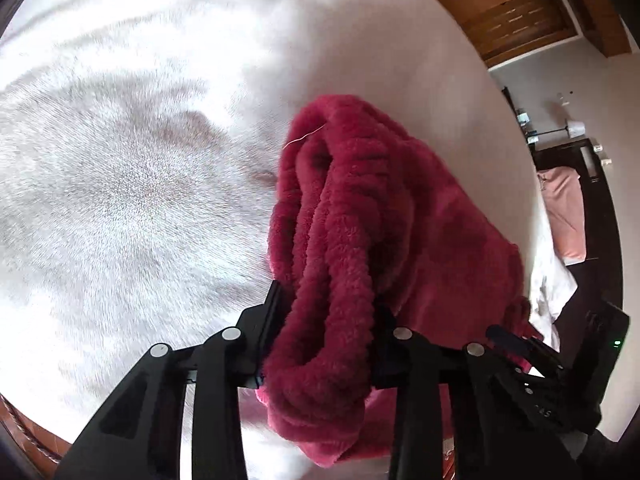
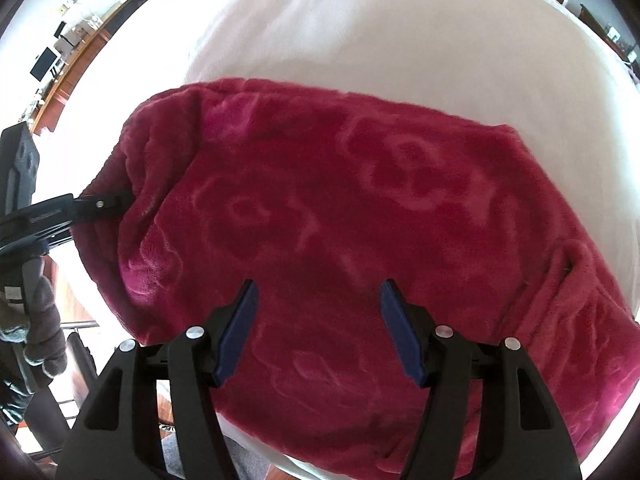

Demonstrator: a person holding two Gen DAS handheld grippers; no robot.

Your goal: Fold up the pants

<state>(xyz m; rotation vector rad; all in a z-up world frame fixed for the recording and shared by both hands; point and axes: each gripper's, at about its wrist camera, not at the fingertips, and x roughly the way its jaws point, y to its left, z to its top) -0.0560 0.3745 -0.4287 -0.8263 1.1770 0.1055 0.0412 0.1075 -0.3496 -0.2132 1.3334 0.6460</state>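
In your left wrist view, your left tool (image 1: 320,320) is sitting at the bottom centre of the frame with its jaws clamping a thick bunched fold of the pants (image 1: 360,220). The fleece is bulging up between the black fingers and spilling below them. Past the tool, the rest of the crimson pants is running toward the centre right, lying on the white bed (image 1: 120,180). At the lower right edge your right tool (image 1: 560,360) is showing as a dark shape beside the fabric. Farther off, at the right edge, a pink cloth (image 1: 564,212) is lying on dark furniture.

In your right wrist view, your right tool (image 2: 318,328) is hovering at the bottom centre with its blue-padded jaws standing apart and nothing pinched between them. Just beyond it the pants (image 2: 340,220) are filling the middle of the frame, spread over the bed (image 2: 400,32), their embossed flower pattern facing up. At the left edge your left tool (image 2: 108,202) is gripping the pants' left end.
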